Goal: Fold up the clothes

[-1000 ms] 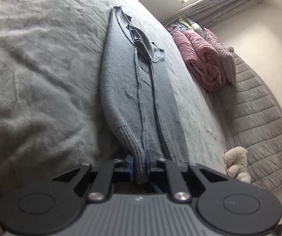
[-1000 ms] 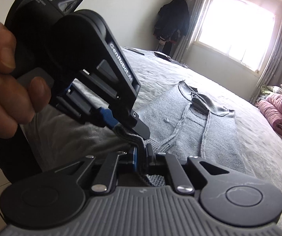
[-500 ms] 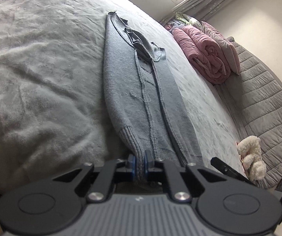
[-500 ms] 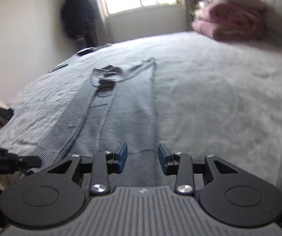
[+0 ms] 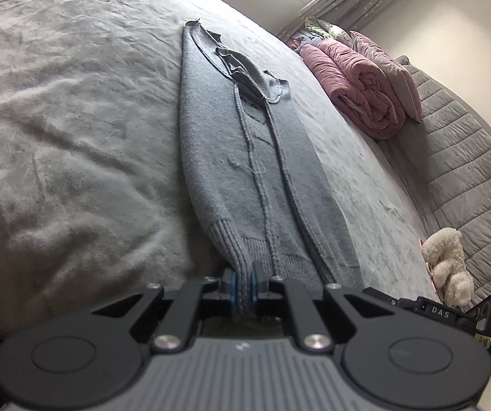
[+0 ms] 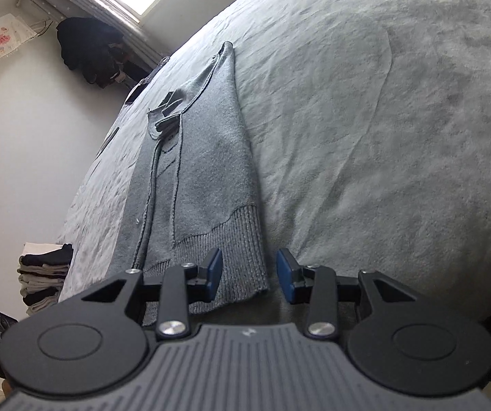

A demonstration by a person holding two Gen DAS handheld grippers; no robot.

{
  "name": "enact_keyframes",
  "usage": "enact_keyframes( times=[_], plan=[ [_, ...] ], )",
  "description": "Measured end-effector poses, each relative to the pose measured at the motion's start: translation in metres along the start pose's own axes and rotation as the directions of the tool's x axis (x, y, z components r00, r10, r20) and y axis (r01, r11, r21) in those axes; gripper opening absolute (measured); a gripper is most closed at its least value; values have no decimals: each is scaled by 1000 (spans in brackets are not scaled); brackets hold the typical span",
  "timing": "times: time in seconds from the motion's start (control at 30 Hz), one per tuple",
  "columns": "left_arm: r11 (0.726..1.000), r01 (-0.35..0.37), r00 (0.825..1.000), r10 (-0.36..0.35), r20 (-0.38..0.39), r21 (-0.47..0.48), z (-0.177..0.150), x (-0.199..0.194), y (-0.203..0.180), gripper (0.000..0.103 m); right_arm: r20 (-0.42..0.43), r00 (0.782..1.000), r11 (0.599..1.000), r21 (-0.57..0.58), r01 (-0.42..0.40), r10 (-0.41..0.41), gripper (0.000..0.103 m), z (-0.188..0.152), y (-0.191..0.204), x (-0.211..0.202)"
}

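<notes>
Left gripper (image 5: 242, 286): jaws closed on the ribbed hem of the sweater (image 5: 245, 157), at one near corner; knit is bunched between the blue pads.
Right gripper (image 6: 249, 274): jaws apart, holding nothing; the other hem corner lies between and just under the pads (image 6: 215, 270).
Sweater position: stretched lengthwise on the bed (image 5: 74, 120), hem at the near edge, collar at the far end. Both sides appear turned in toward the middle, giving a long narrow strip with seam lines running down the centre.
Stage (judged): narrow strip held at one hem corner, the other corner within reach of the open jaws; this fits a lengthwise fold about to be made, or a garment being tugged straight. The pictures do not settle which.
Handling: soft, limp, fairly thick knit; light, stretchy, not slippery on the fleecy cover. It sags wherever it is unsupported, and a one-corner pull skews it.
Hold points: the ribbed hem band, the firmest edge, one corner per gripper; a deep bite avoids snagging single loops.
Loose yarn (image 5: 245, 167): a thread lies on the front; it could catch.
Hidden: sleeves are tucked under or within the folds, and their lie cannot be told; the hem's underside and the bed's near edge are cut off by the gripper bodies.
Unclear: dark patch at the collar (image 5: 237, 68), a label or lining.
Surroundings: pink quilt (image 5: 355, 85), plush toy (image 5: 447, 263).
</notes>
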State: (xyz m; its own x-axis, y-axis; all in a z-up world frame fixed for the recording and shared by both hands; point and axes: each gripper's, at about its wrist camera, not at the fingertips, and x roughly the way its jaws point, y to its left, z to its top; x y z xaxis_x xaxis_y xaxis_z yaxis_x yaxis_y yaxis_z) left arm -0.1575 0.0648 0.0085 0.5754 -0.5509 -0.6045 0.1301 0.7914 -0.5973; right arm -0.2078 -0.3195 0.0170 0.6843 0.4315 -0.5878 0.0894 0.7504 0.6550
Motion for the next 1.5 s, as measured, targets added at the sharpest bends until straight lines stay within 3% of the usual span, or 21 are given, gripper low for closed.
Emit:
enact_keyframes(
  times=[0.23, 0.5, 0.7, 0.73, 0.77, 1.0, 1.5],
  plan=[
    [1000, -5, 1000, 5, -2, 10, 0, 1, -2, 8, 6, 1000, 1000, 24, 6, -6, 28, 3, -5, 7],
    [1000, -12, 1000, 12, -7, 12, -1, 2, -4, 8, 5, 1000, 998, 67, -20, 19, 28, 5, -13, 12],
    [1000, -16, 1000, 16, -10, 7, -2, 2, -4, 8, 29, 1000, 1000, 30, 4, -5, 16, 0, -11, 16],
    [1000, -17, 1000, 17, -9, 7, -2, 2, -3, 8, 43, 999, 1000, 12, 22, -23, 9, -2, -9, 15],
    [1000, -17, 1000, 17, -7, 8, -2, 1, -4, 8, 60, 998, 999, -8, 33, -32, 7, -5, -5, 14],
    [1000, -13, 1000, 13, 15, -14, -1, -12, -2, 7, 165, 986, 996, -84, 21, -7, 7, -3, 17, -7],
    [997, -73, 997, 73, 21, -2, 44, -7, -20, 7, 109, 994, 999, -47, -21, 26, 7, 51, 36, 6]
  ],
)
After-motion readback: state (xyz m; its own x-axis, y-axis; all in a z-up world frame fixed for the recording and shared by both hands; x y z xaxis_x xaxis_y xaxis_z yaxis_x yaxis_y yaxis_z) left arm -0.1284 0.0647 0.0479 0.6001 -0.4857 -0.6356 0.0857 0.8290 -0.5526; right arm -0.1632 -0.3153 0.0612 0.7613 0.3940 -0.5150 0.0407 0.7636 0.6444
